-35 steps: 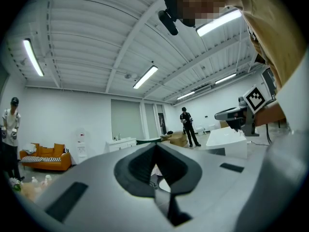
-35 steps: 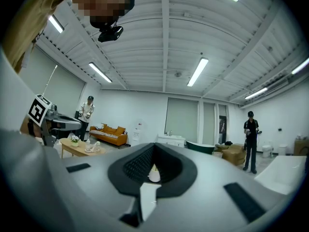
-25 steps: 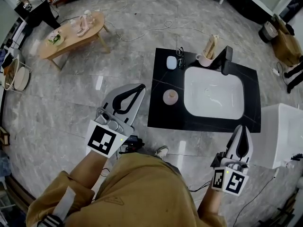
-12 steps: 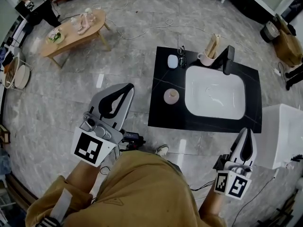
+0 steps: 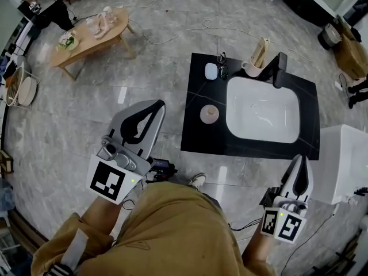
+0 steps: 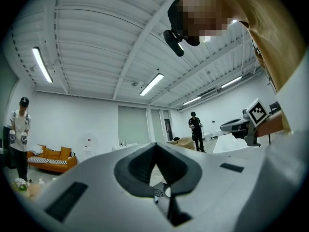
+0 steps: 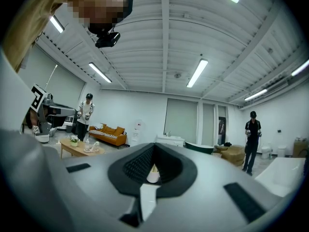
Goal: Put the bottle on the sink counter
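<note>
Just short of the counter (image 5: 198,138), on its near side, both tongs point level and hold nothing. The left gripper (image 5: 158,104), off the counter's left edge, has its jaws closed together. The right gripper (image 5: 301,157), by the near right corner, looks closed too.

On the counter's left strip lie a round disc (image 5: 209,114), a white case (image 5: 211,71) and glasses (image 5: 222,68). A cup (image 5: 252,69) and the tap (image 5: 280,69) stand behind the basin (image 5: 263,109). No bottle shows there. A clear thing (image 5: 104,19) on the table (image 5: 86,43), well beyond the counter's far left corner, may be the bottle; I cannot tell.

The likely slip is a bottle set too near an edge or on the disc, where it could tip to the floor or into the basin. The way to the table crosses cables (image 5: 172,34), a trip risk.

The counter's near left strip is bare and the floor to its left is open. A white unit (image 5: 345,154) crowds its right.
</note>
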Tool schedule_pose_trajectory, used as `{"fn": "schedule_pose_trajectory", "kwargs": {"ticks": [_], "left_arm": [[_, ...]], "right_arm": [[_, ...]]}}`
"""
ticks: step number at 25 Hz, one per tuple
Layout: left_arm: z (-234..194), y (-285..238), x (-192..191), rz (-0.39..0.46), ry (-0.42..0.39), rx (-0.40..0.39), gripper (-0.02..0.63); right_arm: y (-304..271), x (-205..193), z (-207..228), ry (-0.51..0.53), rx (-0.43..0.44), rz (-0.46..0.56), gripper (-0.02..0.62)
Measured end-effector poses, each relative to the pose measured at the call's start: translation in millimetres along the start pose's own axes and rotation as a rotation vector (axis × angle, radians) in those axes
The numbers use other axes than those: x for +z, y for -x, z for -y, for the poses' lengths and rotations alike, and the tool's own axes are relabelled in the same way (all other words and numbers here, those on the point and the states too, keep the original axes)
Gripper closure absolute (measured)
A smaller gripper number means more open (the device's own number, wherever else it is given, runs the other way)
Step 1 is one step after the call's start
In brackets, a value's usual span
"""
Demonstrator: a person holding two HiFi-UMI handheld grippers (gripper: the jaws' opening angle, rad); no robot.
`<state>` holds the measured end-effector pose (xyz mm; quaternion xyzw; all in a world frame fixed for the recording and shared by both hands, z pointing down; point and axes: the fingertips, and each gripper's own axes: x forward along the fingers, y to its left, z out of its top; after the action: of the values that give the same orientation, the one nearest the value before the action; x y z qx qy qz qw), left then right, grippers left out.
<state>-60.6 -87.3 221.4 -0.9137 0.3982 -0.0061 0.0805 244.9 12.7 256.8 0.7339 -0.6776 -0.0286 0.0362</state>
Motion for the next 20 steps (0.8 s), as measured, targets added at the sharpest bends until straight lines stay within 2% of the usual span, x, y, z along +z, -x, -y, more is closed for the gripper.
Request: {"fn": "schedule_pose_trajectory", "kwargs": {"ticks": [20], "left_arm": [[4.5, 5.1, -8.5, -0.019, 0.017, -0.003, 0.603]], "right_arm": [[3.8, -7.8, -9.5, 0.004, 0.027, -0.022, 0.592]]}}
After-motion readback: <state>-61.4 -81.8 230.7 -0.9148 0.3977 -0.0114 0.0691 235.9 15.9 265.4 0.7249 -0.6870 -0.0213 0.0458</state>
